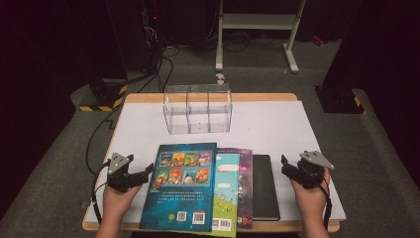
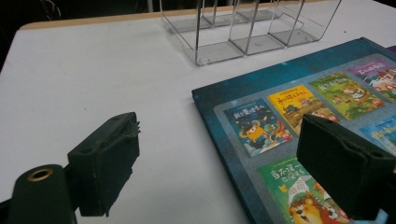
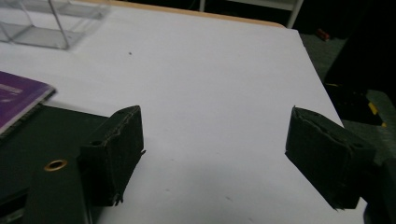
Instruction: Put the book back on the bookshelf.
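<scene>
A row of overlapping books lies flat at the table's near edge: a dark blue picture book point(image 1: 181, 187) point(image 2: 299, 116) on the left, a green-and-white one point(image 1: 225, 191) under it, a purple one point(image 1: 244, 183) point(image 3: 16, 95), and a black book point(image 1: 265, 186) point(image 3: 42, 135) on the right. A clear acrylic divider rack point(image 1: 198, 107) point(image 2: 247, 28) stands behind them. My left gripper point(image 1: 140, 174) point(image 2: 219, 158) is open beside the blue book's left edge, one jaw over its cover. My right gripper point(image 1: 291, 168) point(image 3: 215, 154) is open just right of the black book, over bare white table.
The white tabletop point(image 1: 277, 124) has free room between the books and the rack and on both sides. A corner of the rack point(image 3: 42, 28) is at the right gripper view's top left. Cables and a white stand point(image 1: 257, 29) are on the dark floor behind.
</scene>
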Tool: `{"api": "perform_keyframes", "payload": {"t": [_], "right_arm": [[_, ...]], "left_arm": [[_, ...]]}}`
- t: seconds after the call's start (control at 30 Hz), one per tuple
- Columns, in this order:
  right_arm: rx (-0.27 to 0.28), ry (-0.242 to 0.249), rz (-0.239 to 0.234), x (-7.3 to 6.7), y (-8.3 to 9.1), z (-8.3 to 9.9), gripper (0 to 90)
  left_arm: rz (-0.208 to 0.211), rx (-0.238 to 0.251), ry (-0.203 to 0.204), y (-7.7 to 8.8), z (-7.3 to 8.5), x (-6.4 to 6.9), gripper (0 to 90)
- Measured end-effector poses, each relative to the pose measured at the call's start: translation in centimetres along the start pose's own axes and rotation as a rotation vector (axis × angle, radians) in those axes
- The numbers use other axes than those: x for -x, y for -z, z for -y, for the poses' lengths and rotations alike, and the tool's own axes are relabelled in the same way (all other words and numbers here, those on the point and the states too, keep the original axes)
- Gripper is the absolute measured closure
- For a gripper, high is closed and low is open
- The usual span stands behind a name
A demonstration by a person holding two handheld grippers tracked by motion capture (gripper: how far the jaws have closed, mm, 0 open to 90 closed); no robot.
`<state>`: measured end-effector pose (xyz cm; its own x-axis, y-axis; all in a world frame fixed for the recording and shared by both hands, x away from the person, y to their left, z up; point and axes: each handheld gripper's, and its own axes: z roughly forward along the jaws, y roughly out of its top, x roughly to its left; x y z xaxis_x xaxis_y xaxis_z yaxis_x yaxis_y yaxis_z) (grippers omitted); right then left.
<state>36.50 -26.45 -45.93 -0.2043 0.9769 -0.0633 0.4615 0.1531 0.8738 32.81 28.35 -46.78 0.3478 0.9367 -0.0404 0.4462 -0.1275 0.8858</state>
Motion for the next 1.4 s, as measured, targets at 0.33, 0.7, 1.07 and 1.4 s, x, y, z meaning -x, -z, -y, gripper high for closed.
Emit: {"api": "perform_keyframes", "payload": {"t": [0.33, 0.7, 1.07, 1.4], "right_arm": [[-0.031, -0.018, -0.013, 0.7, 0.2, 0.7, 16.6], [-0.038, -0.027, -0.017, 1.2, -0.3, 1.0, 14.4], [0.013, -0.055, -0.043, 0.4, 0.5, 0.4, 14.8], [-0.007, -0.010, -0.162, -2.4, 1.1, -0.3, 11.0]], "left_arm": [[0.004, -0.019, 0.020, 0.3, 0.3, -0.7, 14.0], [0.056, -0.072, 0.040, -0.1, 0.6, -1.0, 14.2], [0.104, -0.180, -0.006, -1.6, 1.2, 0.9, 14.1], [0.169, -0.229, 0.012, -2.0, 1.7, 2.2, 14.0]]}}
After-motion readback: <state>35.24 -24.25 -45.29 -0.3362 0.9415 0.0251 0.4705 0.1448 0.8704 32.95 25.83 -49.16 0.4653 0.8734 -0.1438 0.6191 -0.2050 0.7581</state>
